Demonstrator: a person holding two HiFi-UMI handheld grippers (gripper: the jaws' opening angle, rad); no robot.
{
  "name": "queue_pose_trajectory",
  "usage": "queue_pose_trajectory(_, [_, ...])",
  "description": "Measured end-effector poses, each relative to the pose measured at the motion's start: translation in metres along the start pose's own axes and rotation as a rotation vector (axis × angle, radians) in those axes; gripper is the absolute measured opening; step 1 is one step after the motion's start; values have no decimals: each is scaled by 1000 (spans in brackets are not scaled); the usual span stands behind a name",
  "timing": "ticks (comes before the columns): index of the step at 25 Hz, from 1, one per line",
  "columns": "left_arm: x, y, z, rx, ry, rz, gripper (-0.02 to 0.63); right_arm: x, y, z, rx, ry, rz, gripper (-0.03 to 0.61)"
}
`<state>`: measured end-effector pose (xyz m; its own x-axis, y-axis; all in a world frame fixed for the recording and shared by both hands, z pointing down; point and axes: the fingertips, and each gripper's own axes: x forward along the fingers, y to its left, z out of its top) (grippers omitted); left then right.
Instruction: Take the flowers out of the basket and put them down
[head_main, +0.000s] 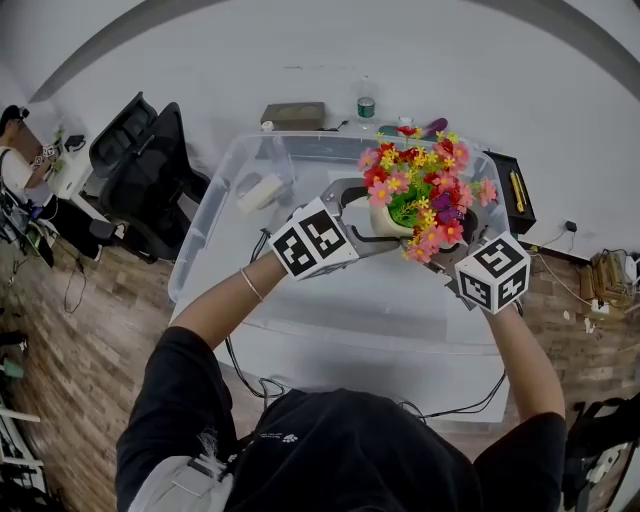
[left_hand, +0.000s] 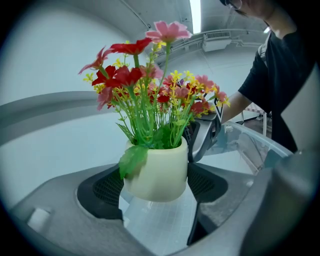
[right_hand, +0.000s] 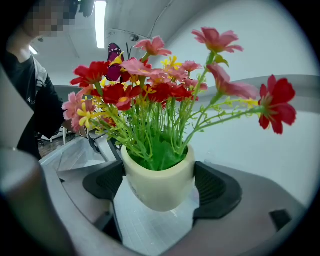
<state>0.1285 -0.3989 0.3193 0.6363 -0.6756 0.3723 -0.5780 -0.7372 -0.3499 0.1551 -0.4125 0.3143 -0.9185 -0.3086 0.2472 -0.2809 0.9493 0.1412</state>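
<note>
Holding the flowers (head_main: 425, 190) by their cream pot (left_hand: 160, 172), over the far right corner of the clear basket (head_main: 205, 240). Clamped on the pot from opposite sides: left gripper (left_hand: 155, 187), right gripper (right_hand: 160, 186). Judged risks: slip or tilt of the smooth rounded pot through uneven squeeze; snagging of blooms on the basket rim. Crowding the desk (head_main: 470, 80): black tray (head_main: 512, 190) at right edge, bottle (head_main: 366, 106) and brown box (head_main: 293, 115) at far edge.

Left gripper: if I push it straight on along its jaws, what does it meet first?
The left gripper is shut on the cream flower pot, so that meets it first. Just behind the pot is the right gripper, holding it from the opposite side; how close is hard to judge.
</note>
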Motion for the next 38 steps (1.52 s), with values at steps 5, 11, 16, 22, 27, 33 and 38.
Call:
queue_pose_trajectory(5, [-3,-4,6,1,-1,10,390,-6,3,4,0,-16,11,449])
queue_pose_trajectory(11, [-2,-9,12,-11,-1,11,390,-14,3,5,20,-36,22,449])
queue_pose_trajectory(16, [-7,-10,19,-6,2,34,389,-17,5,12,11,-54,41,449])
queue_pose_trajectory(22, [-12,-12,24,-9,3,64,389,-19,8,17,-1,-69,67,450])
queue_pose_trajectory(27, [-16,-12,27,0,9,86,389,-20,10,21,-15,-80,79,449])
queue_pose_trajectory(33, [-21,-17,28,4,14,116,389,-22,16,23,-26,-96,104,449])
queue_pose_trajectory(38, [-28,-20,31,1,15,138,389,-24,22,27,-39,-103,121,449])
